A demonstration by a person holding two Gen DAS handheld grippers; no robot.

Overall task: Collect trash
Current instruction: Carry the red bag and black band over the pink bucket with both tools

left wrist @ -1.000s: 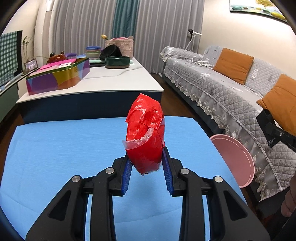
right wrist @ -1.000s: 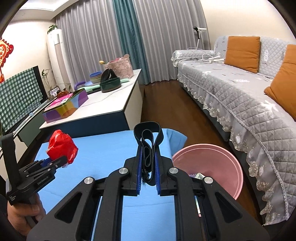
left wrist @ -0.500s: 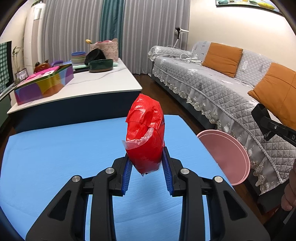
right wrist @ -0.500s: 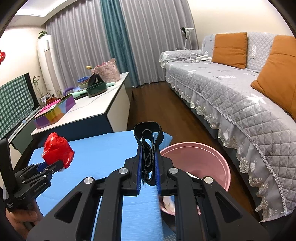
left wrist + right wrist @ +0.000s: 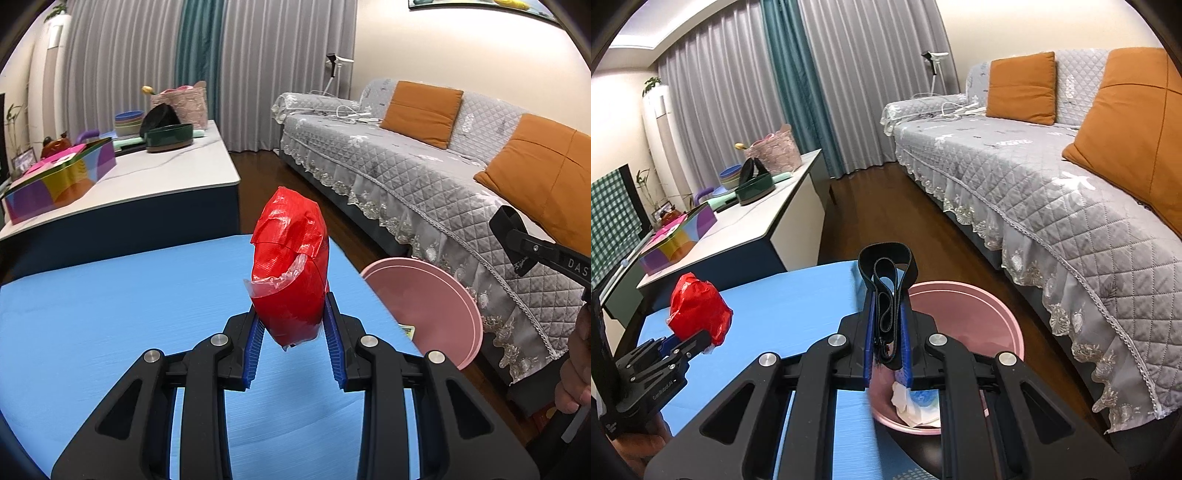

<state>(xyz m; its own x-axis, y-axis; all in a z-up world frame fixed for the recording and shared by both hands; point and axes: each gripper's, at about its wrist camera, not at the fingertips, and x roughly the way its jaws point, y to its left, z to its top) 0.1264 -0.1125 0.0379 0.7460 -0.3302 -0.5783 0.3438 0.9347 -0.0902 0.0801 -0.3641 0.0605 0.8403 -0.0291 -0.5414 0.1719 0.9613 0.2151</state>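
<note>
In the left wrist view, a blue table point(image 5: 110, 314) fills the foreground, with a white-topped counter point(image 5: 155, 177) behind it, grey and teal curtains point(image 5: 236, 66) at the back, and dark wood floor between the counter and a grey quilted sofa point(image 5: 424, 192). Two orange cushions are counted on the sofa. The left gripper point(image 5: 293, 332) is seen with its blue fingers point(image 5: 255, 343) pressed on one red wad of plastic point(image 5: 291, 273), which is held upright above the table. One pink bin point(image 5: 436, 310) stands beside the table's right edge, below the sofa's lace hem. The right gripper point(image 5: 517, 243) enters from the right edge, a hand point(image 5: 576, 373) below it. On the counter are seen one multicoloured box point(image 5: 59, 181) and one dark green bowl point(image 5: 170, 136).

In the right wrist view, the same table point(image 5: 783, 306), floor, counter point(image 5: 757, 229) and sofa point(image 5: 1071, 206) are shown, again with two cushions. The right gripper point(image 5: 888, 339) is closed narrowly on one looped black strap point(image 5: 886, 280), held above the near rim of the bin point(image 5: 990, 314). White and blue scraps lie inside the bin. At left, the left gripper point(image 5: 698, 338) carries the red wad point(image 5: 698, 312) over the table.
</note>
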